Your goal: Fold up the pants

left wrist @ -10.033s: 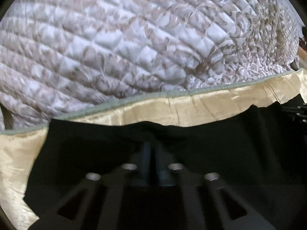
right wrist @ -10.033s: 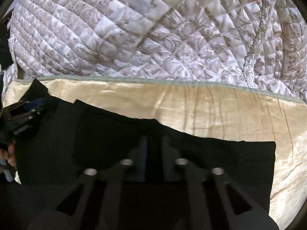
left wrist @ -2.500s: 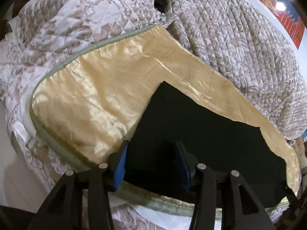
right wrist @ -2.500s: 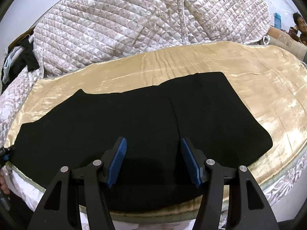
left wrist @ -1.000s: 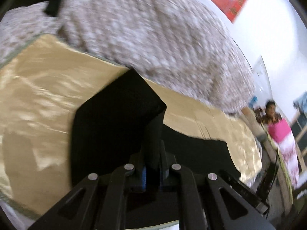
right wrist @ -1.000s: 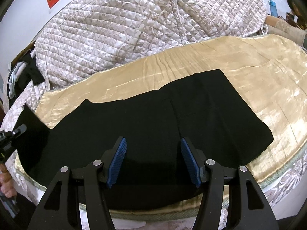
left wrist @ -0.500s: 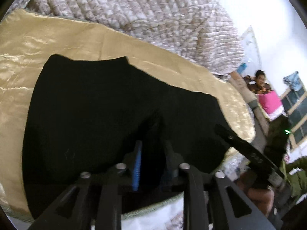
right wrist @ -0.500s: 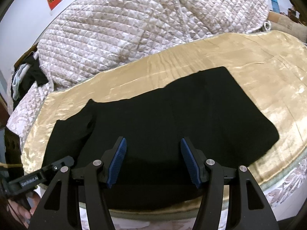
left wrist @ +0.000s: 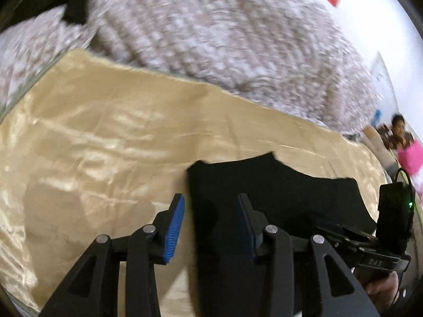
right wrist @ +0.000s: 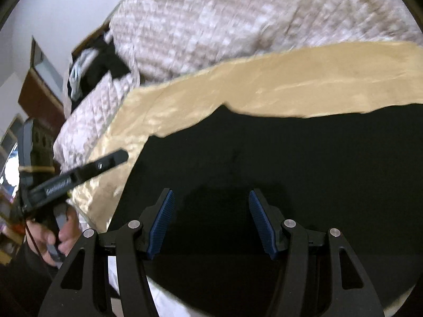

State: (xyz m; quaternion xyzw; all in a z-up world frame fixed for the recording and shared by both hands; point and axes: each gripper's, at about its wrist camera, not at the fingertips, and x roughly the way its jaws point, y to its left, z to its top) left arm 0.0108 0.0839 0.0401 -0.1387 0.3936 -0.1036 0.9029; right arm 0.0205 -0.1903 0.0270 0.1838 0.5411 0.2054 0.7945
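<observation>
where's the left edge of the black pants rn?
In the left wrist view the black pants lie on the gold satin cover, lower right; their left edge runs between the opening jaws of the left gripper, unpinched.

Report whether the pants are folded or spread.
Folded: the black pants lie flat as a short block on the gold blanket.

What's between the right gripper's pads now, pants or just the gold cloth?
Only the black pants, in the right wrist view. The right gripper hangs open above them, pads clear of the fabric. The gold cloth shows only beyond the pants' edge.
</observation>
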